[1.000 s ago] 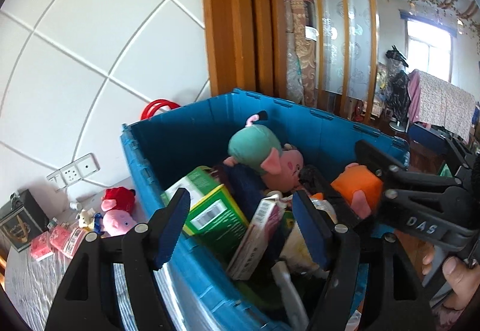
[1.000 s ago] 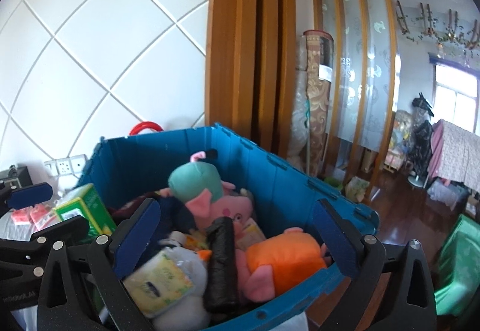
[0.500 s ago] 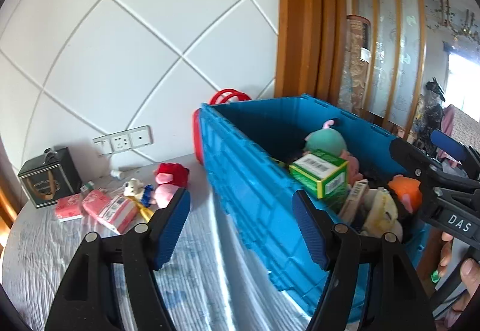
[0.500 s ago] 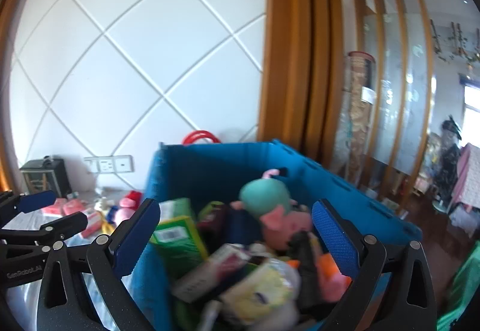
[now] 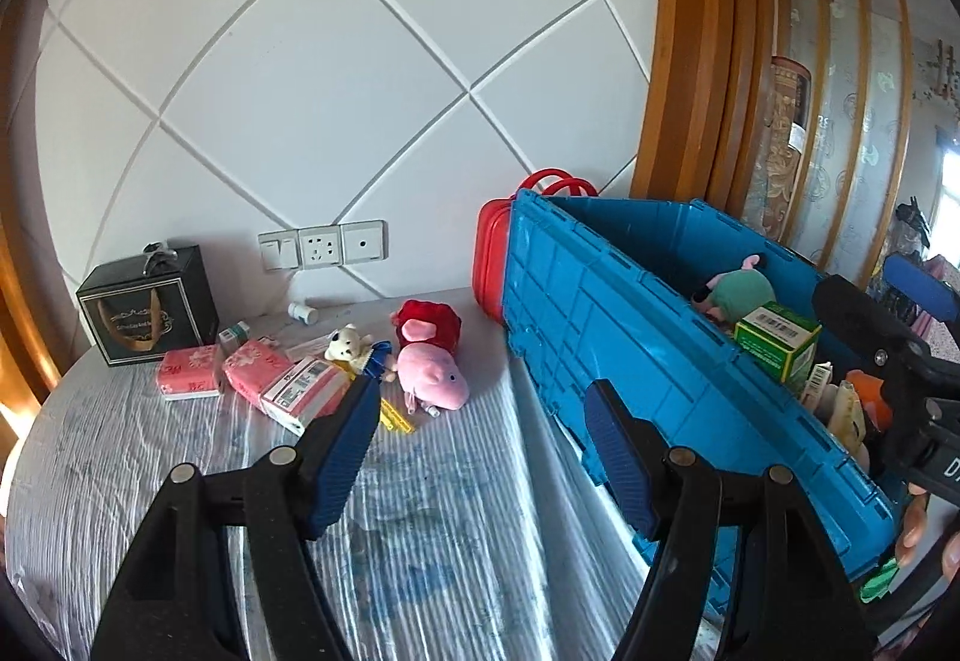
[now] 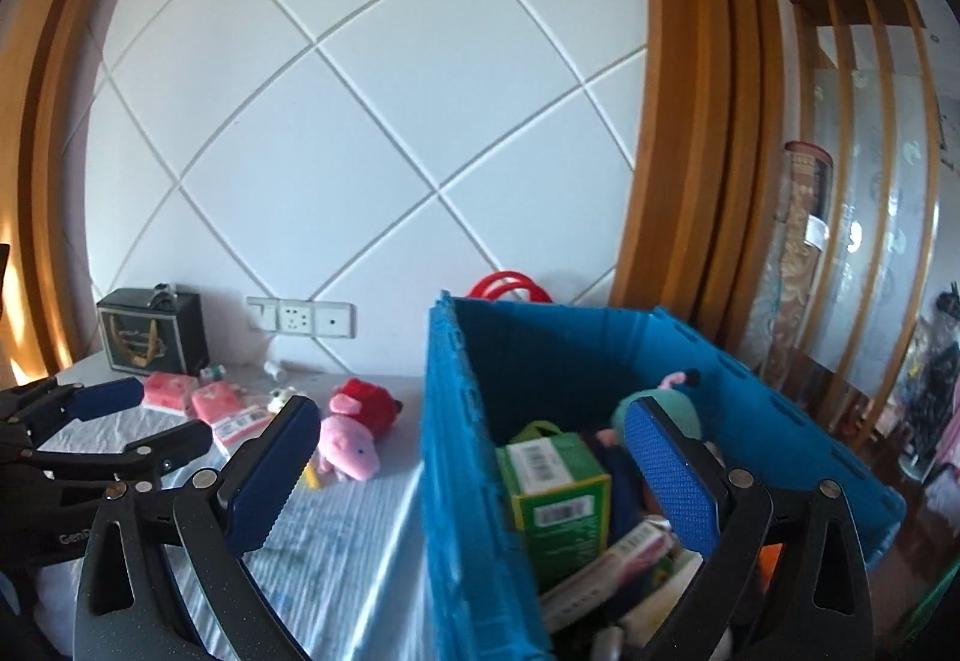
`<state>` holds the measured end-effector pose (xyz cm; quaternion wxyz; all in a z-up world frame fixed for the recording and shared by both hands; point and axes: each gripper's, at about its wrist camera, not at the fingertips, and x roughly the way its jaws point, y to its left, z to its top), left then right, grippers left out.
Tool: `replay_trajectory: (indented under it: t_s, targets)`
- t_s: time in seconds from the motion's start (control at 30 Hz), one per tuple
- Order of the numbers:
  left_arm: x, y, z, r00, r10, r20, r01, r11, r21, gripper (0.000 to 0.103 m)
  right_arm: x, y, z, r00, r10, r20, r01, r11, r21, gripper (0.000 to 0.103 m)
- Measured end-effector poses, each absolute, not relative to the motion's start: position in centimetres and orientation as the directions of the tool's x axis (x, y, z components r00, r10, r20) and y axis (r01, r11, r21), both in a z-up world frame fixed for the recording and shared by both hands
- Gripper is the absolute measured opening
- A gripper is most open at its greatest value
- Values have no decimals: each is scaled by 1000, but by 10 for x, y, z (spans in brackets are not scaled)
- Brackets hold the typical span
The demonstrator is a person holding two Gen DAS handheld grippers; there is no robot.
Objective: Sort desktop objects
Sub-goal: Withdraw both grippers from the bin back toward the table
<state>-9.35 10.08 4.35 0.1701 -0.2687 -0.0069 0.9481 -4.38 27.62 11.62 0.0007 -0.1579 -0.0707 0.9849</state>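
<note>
A blue crate (image 5: 630, 337) stands on the right of the table, holding a green box (image 5: 777, 340), a plush in a teal hat (image 5: 735, 289) and other items; it also shows in the right wrist view (image 6: 456, 481). On the table lie a pink pig plush (image 5: 429, 370), a red plush (image 5: 429, 319), a small white bear (image 5: 348, 343) and pink packets (image 5: 252, 367). My left gripper (image 5: 483, 433) is open and empty above the table, left of the crate. My right gripper (image 6: 474, 457) is open and empty over the crate's left wall.
A black gift box (image 5: 150, 304) stands at the back left by the wall sockets (image 5: 324, 244). A red case (image 5: 492, 265) stands behind the crate. A striped cloth (image 5: 420, 541) covers the table. A wooden frame (image 5: 696, 43) rises at the right.
Both grippers have swung left, away from over the crate's contents toward the table. The loose items on the table have come into view. Both stay open and empty.
</note>
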Motion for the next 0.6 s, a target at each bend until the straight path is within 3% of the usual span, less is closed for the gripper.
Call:
replay_trajectory:
  t_s: [0.3, 0.6]
  targets:
    - [-136, 25, 6, -788, 219, -576, -177, -976, -129, 70, -86, 214, 96, -926, -61, -373, 126, -981, -151, 103]
    - [-196, -71, -49, -737, 66, -672, 18, -993, -118, 70, -170, 149, 45, -844, -142, -517, 228, -968, -106, 103]
